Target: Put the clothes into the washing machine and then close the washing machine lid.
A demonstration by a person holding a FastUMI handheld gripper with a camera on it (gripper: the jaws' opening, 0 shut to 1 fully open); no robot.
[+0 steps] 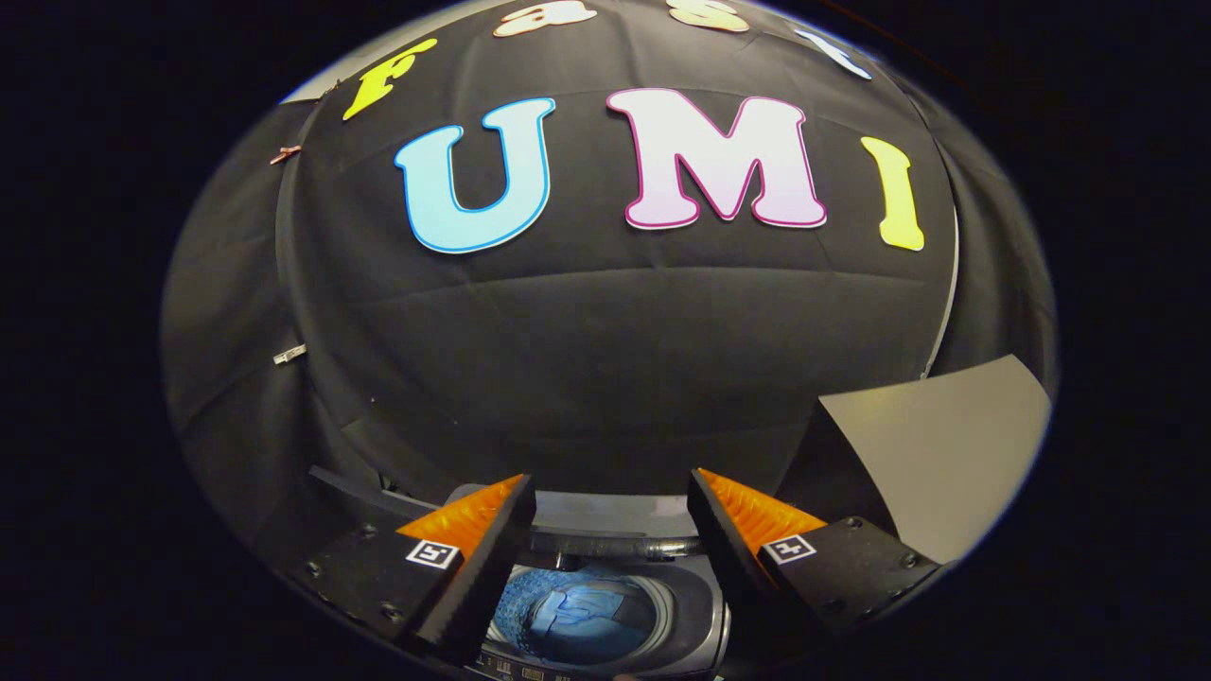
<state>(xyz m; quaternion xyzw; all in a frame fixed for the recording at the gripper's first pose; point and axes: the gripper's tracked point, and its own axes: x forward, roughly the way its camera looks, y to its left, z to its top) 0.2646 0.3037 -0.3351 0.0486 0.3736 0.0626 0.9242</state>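
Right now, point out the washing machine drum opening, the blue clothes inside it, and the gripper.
Round washing machine drum opening (662,594): gripper view, right inner rim.
Blue clothes (579,610): gripper view, middle of the crumpled fabric inside the drum.
Gripper (610,506): gripper view, midway between its open, empty fingertips.

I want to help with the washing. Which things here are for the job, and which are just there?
For the job:
- washing machine, lid up
- blue clothes in its drum
- gripper, fingers open, holding nothing, above the drum

Just there:
- grey board beside the machine
- black cloth wall
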